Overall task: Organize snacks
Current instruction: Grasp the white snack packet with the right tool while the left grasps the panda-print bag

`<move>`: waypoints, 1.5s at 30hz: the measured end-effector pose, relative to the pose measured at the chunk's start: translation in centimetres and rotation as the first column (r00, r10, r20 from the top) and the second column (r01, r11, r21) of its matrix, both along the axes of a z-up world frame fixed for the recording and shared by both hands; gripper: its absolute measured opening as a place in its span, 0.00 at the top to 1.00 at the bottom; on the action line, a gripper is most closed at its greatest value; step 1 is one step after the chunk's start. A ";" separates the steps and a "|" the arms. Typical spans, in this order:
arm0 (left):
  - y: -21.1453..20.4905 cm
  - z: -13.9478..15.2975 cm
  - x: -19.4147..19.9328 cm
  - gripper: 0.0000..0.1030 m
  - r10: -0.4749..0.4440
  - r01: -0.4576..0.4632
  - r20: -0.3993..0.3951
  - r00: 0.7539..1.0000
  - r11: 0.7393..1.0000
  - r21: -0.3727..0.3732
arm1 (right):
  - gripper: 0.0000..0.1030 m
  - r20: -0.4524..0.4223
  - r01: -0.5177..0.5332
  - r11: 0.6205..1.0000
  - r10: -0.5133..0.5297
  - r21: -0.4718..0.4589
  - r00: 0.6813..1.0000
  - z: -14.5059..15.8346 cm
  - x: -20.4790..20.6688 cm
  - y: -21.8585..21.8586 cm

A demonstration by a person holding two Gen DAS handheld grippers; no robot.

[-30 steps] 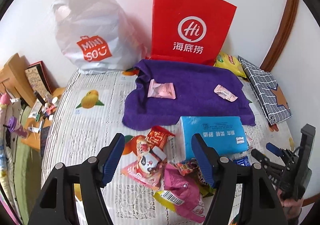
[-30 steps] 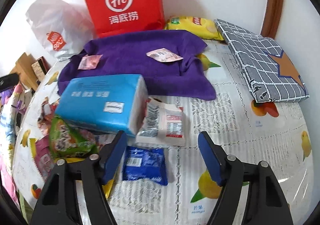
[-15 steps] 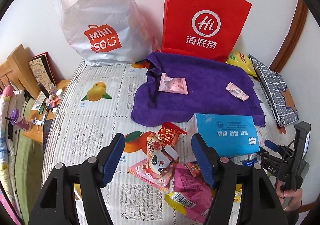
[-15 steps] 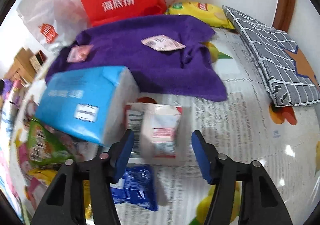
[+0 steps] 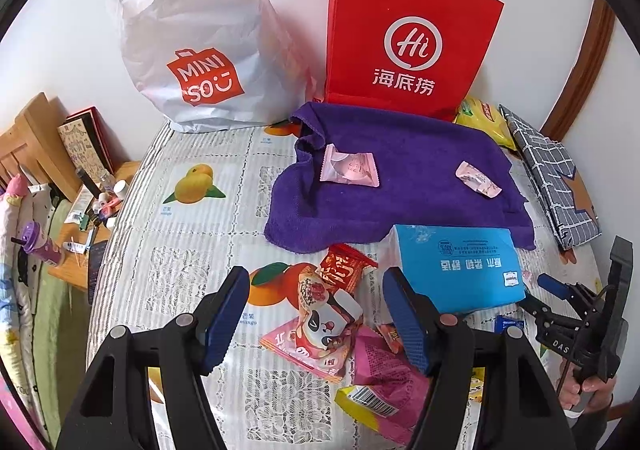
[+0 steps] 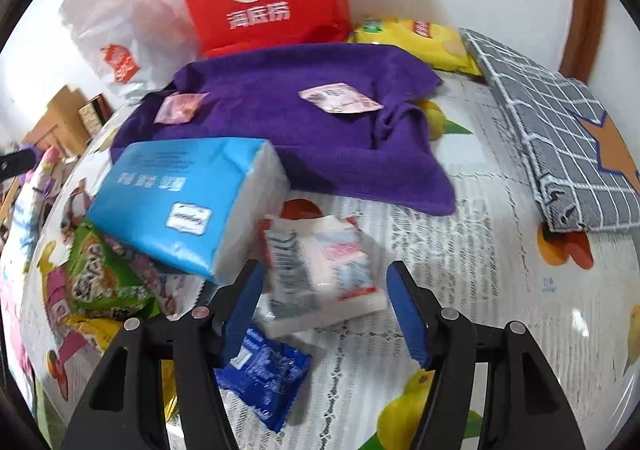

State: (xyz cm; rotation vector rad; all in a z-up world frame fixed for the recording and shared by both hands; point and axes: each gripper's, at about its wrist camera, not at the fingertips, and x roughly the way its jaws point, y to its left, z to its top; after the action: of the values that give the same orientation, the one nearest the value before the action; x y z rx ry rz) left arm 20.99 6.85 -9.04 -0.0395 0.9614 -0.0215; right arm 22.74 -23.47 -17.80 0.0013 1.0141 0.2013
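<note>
In the right wrist view, the right gripper (image 6: 324, 310) has its blue-padded fingers spread wide around a white rectangular snack packet with red and black print (image 6: 320, 274) at lower centre; contact is hard to judge through the blur. A dark blue foil sachet (image 6: 262, 374) lies just below it, and a light blue plastic tissue pack (image 6: 180, 201) sits to its left. In the left wrist view, the left gripper (image 5: 316, 320) also gapes, above a heap of pink and red snack wrappers (image 5: 328, 330) at lower centre. Two pink sachets (image 5: 350, 169) rest on the purple towel (image 5: 400, 185) mid-frame.
</note>
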 end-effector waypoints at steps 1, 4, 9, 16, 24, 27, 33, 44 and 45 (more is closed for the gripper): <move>0.0 0.0 0.1 0.35 0.000 0.000 -0.001 1.000 1.000 0.001 | 0.34 0.003 -0.012 1.000 0.012 0.000 1.000 0.0 -0.1 0.1; -0.3 0.0 0.2 0.35 -0.003 0.003 -0.001 1.000 1.000 0.007 | 0.33 0.006 -0.034 0.999 0.035 -0.041 0.999 -0.2 0.1 0.7; 0.2 -0.1 0.4 0.35 0.008 -0.008 -0.003 1.000 1.000 0.016 | 0.34 -0.047 -0.027 0.999 0.025 -0.039 0.999 -1.7 1.2 0.5; 2.4 -1.8 0.5 0.35 0.051 -0.050 -0.043 0.998 0.998 0.024 | 0.47 -0.017 -0.032 0.997 0.031 -0.075 0.999 -2.1 1.1 0.7; 2.6 -5.0 0.8 0.35 0.008 -0.009 -0.111 0.994 1.000 -0.004 | 0.48 0.022 0.017 0.999 -0.016 -0.051 1.000 -0.2 0.1 -0.2; 1.8 -6.1 1.2 0.32 -0.027 0.025 -0.122 0.992 1.000 -0.018 | 0.48 0.024 0.028 0.998 -0.026 -0.063 0.999 0.0 -0.5 -0.5; 0.6 -7.4 1.9 0.30 -0.089 0.080 -0.147 0.985 0.995 -0.067 | 0.48 0.014 0.060 0.996 -0.059 -0.065 0.998 0.1 -1.2 -1.3; -0.7 -9.2 1.6 0.36 -0.148 0.142 -0.181 0.972 0.989 -0.046 | 0.46 -0.034 0.067 0.992 -0.071 -0.111 0.997 -2.4 -1.1 -0.8; -0.4 -9.4 1.6 0.43 -0.142 0.132 -0.187 0.972 0.989 -0.066 | 0.48 -0.027 0.069 0.991 -0.073 -0.116 0.997 -2.4 -1.1 -0.7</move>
State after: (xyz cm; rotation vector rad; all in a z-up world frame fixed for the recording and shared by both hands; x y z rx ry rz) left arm 22.62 6.45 -18.41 -0.0244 1.1547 -0.1739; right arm 21.61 -24.21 -20.22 -0.0643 1.0539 0.0776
